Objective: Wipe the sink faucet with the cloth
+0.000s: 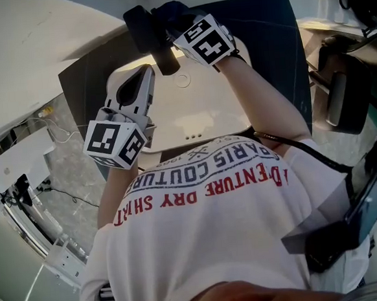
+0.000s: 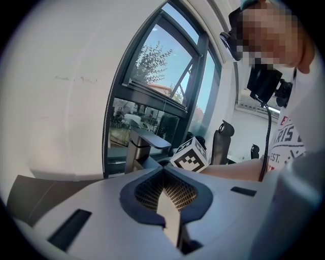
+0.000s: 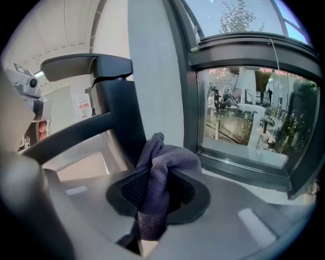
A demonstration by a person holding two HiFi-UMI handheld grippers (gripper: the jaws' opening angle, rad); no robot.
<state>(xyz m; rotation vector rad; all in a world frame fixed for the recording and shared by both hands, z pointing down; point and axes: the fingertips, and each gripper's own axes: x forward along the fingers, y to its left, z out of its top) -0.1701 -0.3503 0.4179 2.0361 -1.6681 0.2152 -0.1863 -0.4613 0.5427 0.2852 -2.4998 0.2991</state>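
Observation:
The dark faucet [image 1: 157,42] stands at the far rim of the white sink [image 1: 205,116]. My right gripper [image 1: 173,23] is up against the faucet's right side, shut on a dark purple-grey cloth [image 3: 157,172]. In the right gripper view the cloth bunches out of the jaws and touches the faucet's upright body [image 3: 117,117] just below its spout. My left gripper [image 1: 145,75] hovers over the sink's left part, short of the faucet [image 2: 143,147]. Its jaws [image 2: 165,190] are shut with nothing between them. Beside the faucet I see the right gripper's marker cube [image 2: 190,155].
A dark countertop [image 1: 277,36] surrounds the sink. A dark-framed window [image 3: 244,117] rises right behind the faucet. A pale wall [image 2: 61,101] is at the left. Cables and white equipment [image 1: 28,172] lie on the floor at the left, a black chair [image 1: 344,102] at the right.

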